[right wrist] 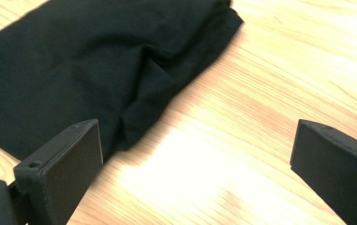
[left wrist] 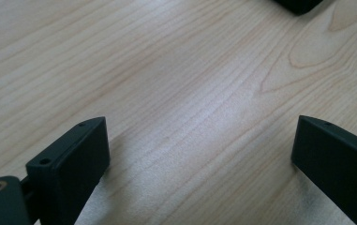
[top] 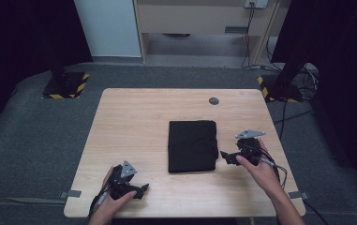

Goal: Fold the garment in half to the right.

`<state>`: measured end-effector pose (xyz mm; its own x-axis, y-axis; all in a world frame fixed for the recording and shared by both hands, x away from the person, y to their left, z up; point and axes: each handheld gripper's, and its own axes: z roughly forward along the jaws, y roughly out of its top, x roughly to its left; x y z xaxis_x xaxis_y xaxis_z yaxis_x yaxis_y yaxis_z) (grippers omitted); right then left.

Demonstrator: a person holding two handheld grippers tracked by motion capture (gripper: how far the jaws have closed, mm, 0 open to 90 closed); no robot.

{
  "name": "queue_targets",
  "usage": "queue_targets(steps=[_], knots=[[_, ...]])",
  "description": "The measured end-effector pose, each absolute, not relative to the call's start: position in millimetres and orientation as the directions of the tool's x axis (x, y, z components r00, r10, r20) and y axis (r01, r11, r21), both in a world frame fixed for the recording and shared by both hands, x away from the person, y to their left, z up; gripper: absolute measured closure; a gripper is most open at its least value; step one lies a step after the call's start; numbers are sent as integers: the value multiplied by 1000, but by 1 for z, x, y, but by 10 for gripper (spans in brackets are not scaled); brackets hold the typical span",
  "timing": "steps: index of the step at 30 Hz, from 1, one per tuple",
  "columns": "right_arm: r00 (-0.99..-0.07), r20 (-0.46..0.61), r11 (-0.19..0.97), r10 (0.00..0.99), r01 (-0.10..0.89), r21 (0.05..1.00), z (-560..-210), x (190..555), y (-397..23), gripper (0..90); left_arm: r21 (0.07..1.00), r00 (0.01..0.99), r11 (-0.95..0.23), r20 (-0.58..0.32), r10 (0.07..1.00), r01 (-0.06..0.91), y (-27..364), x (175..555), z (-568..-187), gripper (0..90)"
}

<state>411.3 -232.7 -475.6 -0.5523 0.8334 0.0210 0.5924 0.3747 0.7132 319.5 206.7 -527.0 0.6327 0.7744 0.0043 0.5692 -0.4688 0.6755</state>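
At tabletop (top: 134,117) centre: folded black cloth (top: 192,145), long axis running near-to-far. Right gripper (top: 226,157) sits just beside cloth's right edge, jaws released, pointing at it; left gripper (top: 141,190) farther off, near front-left, jaws also released, holding nothing.

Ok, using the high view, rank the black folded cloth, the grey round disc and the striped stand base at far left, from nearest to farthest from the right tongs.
From the right tongs:
1. Black folded cloth, just to their left at the table's middle.
2. Grey round disc, near the table's far edge.
3. Striped stand base, on the floor beyond the table's far-left corner.
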Motion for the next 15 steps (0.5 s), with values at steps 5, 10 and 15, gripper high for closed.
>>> queue_targets(steps=[5, 10, 15], knots=[[-520, 42, 337, 853, 611, 716, -481, 409, -248, 25, 682, 632, -464, 3, 775, 566, 208, 327, -516, 32], [-494, 33, 332, 869, 631, 701, -488, 404, -258, 27, 640, 624, -493, 25, 781, 590, 209, 336, -514, 31], [-482, 40, 328, 875, 651, 684, -496, 398, -265, 27, 633, 609, -481, 19, 793, 606, 217, 341, -516, 32]])
